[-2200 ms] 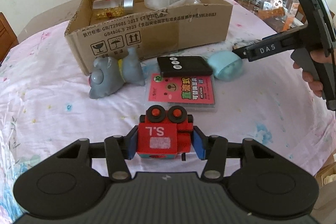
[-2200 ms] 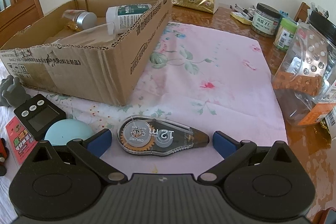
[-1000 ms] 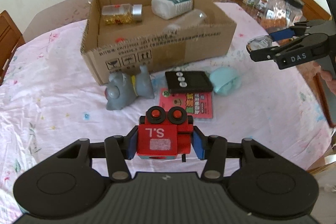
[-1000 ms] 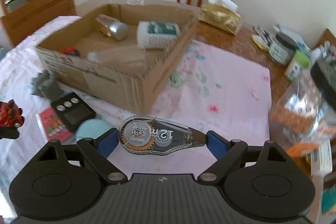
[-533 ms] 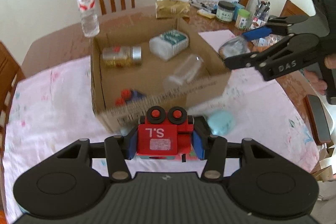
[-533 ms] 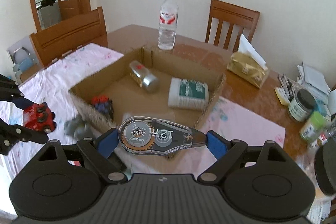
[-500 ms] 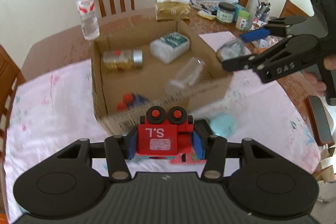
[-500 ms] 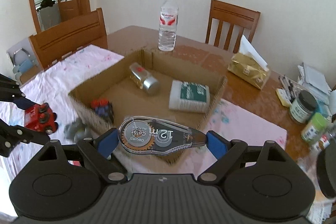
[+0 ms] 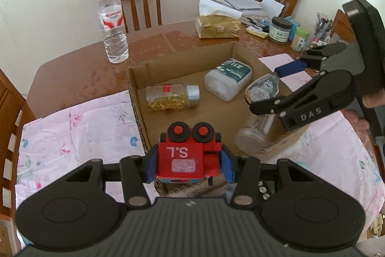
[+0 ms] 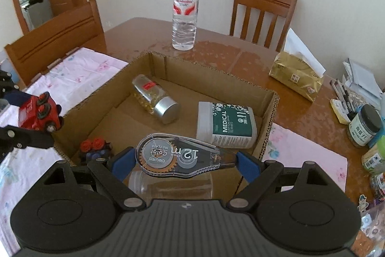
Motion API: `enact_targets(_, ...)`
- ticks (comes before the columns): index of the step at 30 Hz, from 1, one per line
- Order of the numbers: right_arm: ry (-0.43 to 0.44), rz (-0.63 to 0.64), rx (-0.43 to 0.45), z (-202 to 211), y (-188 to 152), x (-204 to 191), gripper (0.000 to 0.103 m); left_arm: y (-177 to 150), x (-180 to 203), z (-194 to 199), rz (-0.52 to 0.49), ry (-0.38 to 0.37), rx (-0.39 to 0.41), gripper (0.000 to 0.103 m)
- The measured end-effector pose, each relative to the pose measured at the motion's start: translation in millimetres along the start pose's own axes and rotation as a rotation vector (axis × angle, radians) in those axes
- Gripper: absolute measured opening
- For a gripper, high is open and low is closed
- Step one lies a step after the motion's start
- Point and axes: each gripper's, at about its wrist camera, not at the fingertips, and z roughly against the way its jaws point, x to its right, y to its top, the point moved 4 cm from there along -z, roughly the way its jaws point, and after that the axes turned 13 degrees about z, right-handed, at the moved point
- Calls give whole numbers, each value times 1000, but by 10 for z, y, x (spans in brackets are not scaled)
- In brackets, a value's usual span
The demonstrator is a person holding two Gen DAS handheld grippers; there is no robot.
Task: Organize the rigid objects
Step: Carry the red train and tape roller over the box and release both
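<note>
Both grippers loaded, both over the box.

Left gripper: blue pads clamped on the flanks of the red toy, wheels pointing away from the camera, underside label up. In the left view the toy hangs over the box's near-left corner, at or just inside the near wall; the right view shows it from the side, apparently just outside the left wall. Cannot tell which.

Right gripper: jaws spread wide, pressed on the two ends of the tape roller. Its long axis runs straight across from pad to pad, nose to the right. It sits above the near part of the box floor, over a clear cup lying on its side below it.

Already inside: pill jar on its side toward the far-left, white bottle flat against the far-right, a small red-and-blue toy in the near-left corner.

Key relation: open cardboard lies in the middle, ahead of and below both loads. The right hand looks nearer to a clean drop, though the cup directly beneath it is a likely snag, so a slight carry forward seems wise. The left load probably needs to clear the corner wall and stay off the small toy.
</note>
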Motion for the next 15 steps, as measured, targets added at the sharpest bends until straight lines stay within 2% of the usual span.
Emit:
enact_targets(2, 5, -10, -12, -57, 11, -4, 93, 39, -38, -59, -6, -6, -6, 50)
enact_targets(4, 29, -13, -33, -80, 13, -24, 102, 74, -70, -138, -17, -12, -14, 50)
enact_targets(7, 30, -34, -13, 2, 0, -60, 103, 122, -101, -243, -20, -25, -23, 50)
enact_targets(15, -69, -133, 10, 365, -165, -92, 103, 315, -82, -526, -53, -46, -26, 50)
